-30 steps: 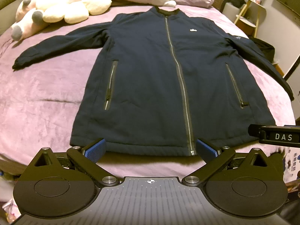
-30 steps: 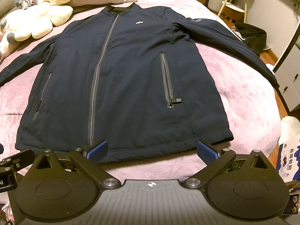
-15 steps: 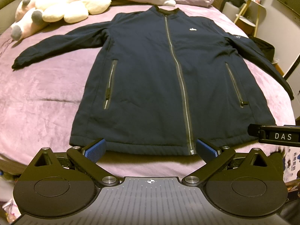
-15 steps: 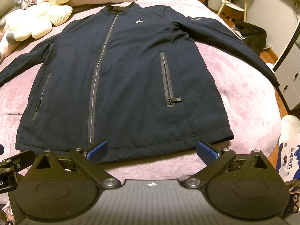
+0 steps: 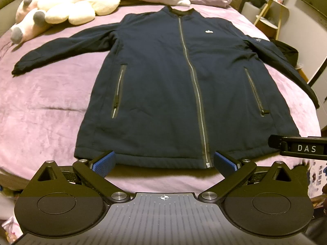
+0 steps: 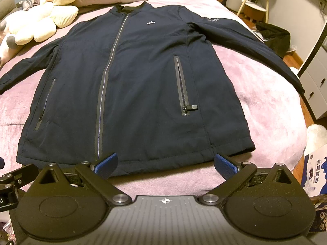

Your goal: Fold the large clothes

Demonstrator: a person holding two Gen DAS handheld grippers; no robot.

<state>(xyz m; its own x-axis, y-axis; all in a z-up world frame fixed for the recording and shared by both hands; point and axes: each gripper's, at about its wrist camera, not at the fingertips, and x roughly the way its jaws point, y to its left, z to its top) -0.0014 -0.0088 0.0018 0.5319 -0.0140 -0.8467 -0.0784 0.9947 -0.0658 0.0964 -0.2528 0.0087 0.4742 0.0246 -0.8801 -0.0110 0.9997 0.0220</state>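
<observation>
bedroom, purple blanket (image 5: 40,106) over bed. navy jacket (image 5: 173,85) lies flat on it, front up, zipped, sleeves out to sides, hem toward us (laid out so, we judge, to make folding easy). plush toys (image 5: 61,10) by collar end. we hold left gripper (image 5: 163,163) and right gripper (image 6: 166,163) just short of hem, fingers spread wide, gripping nothing. no fold begun; sleeves likely first.

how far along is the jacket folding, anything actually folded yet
Done: only the layout. The navy jacket lies flat, face up and zipped on the purple bedspread, both sleeves spread out to the sides. In hand: nothing; the left gripper and right gripper are open near the hem, gripping no fabric. Left: every fold, sleeves and body.
</observation>
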